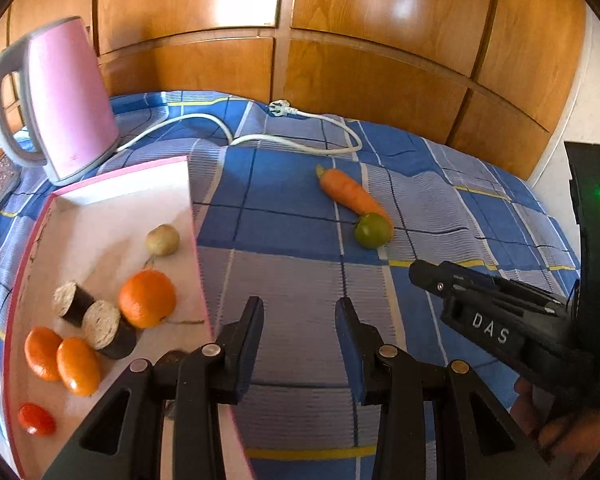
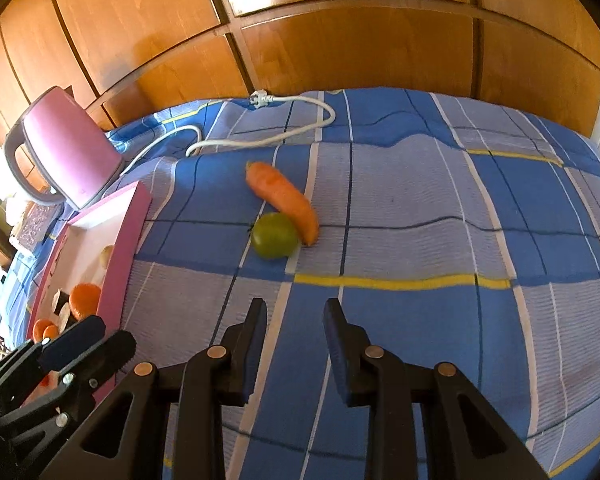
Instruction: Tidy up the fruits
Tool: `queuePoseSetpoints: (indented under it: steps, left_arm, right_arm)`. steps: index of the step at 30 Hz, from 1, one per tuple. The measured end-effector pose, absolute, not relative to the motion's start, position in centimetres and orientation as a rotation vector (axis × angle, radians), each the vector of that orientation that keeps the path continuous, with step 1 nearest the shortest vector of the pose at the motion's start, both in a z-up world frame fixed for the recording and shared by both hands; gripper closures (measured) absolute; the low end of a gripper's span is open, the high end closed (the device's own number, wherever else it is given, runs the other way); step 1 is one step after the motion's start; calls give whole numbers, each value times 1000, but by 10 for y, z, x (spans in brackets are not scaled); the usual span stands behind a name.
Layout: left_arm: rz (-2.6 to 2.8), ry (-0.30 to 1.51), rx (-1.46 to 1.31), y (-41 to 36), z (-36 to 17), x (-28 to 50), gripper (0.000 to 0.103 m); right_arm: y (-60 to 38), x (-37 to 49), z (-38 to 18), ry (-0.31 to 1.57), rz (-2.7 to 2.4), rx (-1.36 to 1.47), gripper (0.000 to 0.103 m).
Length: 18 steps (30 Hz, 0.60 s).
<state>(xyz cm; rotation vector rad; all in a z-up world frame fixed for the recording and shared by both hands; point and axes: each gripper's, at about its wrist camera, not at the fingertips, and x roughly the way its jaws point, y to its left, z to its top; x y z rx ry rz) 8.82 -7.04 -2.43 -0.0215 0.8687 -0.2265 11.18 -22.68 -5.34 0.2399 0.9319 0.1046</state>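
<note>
A: Where's the carrot [image 2: 283, 200] rel. to the pink tray [image 1: 199, 240]?

B: Right of it on the checked cloth [image 2: 420, 208], long axis diagonal, thin tip touching the green tomato [image 2: 275, 236]. Open cloth all round.

A: Grippers?

B: My L gripper [image 1: 300, 320] and R gripper [image 2: 296, 320] both empty, jaws narrowly apart, over bare cloth.

Both wrist cams look steeply down past their own fingers at the checked cloth [image 2: 420, 208]. Left one's over the pink tray [image 1: 198, 240]; both catch carrot [image 1: 350, 192] and kettle [image 2: 66, 148].
</note>
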Motion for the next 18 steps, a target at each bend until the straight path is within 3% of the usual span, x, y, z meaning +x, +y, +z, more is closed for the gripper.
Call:
queuePoseSetpoints:
  steps: [18]
  left_arm:
    - [-269,887,-101,-96,-41,136,65]
  right_arm:
    - [-240,163,-50,925,121,257,73]
